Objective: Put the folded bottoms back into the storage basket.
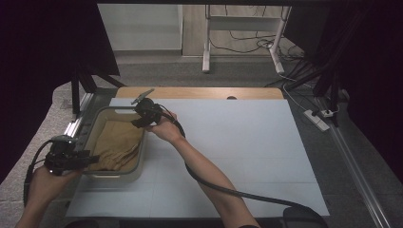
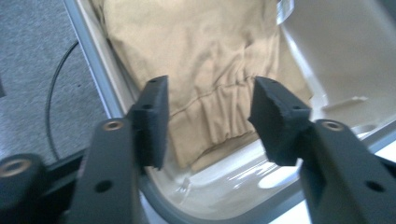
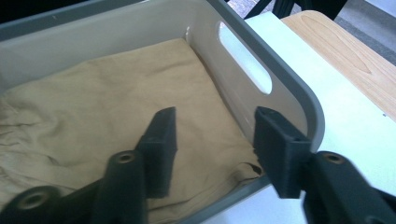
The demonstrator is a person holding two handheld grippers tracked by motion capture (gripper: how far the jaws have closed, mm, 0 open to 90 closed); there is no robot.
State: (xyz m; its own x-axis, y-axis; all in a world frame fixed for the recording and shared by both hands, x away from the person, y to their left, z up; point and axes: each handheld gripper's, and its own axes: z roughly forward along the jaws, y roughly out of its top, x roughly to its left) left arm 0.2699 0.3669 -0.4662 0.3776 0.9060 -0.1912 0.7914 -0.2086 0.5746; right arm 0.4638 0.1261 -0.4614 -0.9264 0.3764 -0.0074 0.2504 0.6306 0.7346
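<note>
A tan folded cloth (image 1: 116,145) lies inside a pale plastic bin (image 1: 139,167) at the left of the table. My left gripper (image 1: 90,160) hovers over the bin's near left corner, open, its jaws framing the cloth's gathered hem (image 2: 212,114). My right gripper (image 1: 138,121) hangs open over the bin's far right corner, above the cloth (image 3: 107,112). In the right gripper view the right jaw stands near the bin wall with its handle slot (image 3: 245,63). Nothing is held between either pair of jaws.
A pale blue mat (image 1: 228,142) covers the table, with a wooden strip (image 1: 199,92) along its far edge. Cables, a power strip (image 1: 317,118) and a white stand (image 1: 242,33) are on the floor beyond. Dark curtains hang on both sides.
</note>
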